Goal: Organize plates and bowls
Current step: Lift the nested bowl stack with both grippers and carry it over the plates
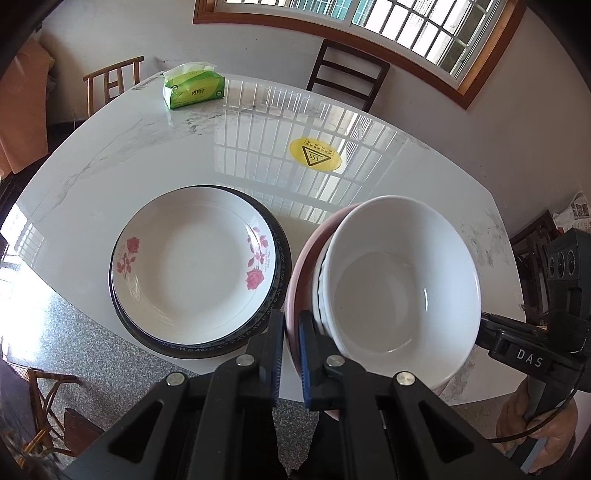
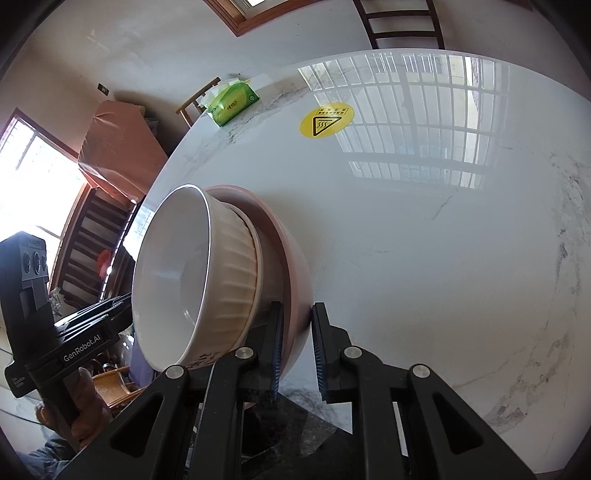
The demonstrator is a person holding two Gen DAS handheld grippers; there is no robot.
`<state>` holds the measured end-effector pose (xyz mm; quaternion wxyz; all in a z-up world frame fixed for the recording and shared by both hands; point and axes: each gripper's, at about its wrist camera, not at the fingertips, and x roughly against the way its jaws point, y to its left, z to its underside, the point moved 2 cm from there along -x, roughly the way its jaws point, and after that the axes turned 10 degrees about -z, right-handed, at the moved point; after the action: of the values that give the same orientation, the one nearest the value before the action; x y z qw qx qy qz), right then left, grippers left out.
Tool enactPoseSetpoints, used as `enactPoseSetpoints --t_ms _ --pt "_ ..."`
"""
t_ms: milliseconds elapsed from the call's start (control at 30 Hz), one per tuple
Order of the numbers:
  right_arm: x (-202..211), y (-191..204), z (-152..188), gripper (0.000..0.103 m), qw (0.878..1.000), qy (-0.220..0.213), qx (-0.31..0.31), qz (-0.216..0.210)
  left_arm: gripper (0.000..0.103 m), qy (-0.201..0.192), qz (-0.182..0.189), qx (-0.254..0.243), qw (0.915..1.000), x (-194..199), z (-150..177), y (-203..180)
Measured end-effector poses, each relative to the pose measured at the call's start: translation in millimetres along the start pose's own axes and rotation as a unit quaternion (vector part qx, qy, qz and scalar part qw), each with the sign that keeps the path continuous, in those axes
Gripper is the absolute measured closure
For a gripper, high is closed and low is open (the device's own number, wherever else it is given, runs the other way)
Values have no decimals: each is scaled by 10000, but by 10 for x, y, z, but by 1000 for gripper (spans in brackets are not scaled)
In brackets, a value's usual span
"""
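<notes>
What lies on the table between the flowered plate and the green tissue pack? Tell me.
Nothing: in the left wrist view the marble table is bare between the flowered plate and the green tissue pack. The yellow warning sticker sits off to the right.

Bowls (image 1: 399, 280) right of stacked plates (image 1: 195, 273)

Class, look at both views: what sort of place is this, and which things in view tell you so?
Most likely a home dining room: a marble-look dining table with wooden chairs around it, a tissue pack on it, stacked plates and nested bowls, and a barred window.
</notes>
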<state>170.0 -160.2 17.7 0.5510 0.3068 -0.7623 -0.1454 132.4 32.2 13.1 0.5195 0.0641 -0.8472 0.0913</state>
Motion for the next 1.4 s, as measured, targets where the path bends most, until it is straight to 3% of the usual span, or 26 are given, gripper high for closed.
enactPoseSetpoints --t_ms 700,1400 --pt "-348 542 -276 87 9991 154 313 -235 97 -185 -269 538 9980 188 -194 709" --pt "-927 917 -533 87 9964 565 497 -396 97 -55 -539 953 9940 -5 -328 1265"
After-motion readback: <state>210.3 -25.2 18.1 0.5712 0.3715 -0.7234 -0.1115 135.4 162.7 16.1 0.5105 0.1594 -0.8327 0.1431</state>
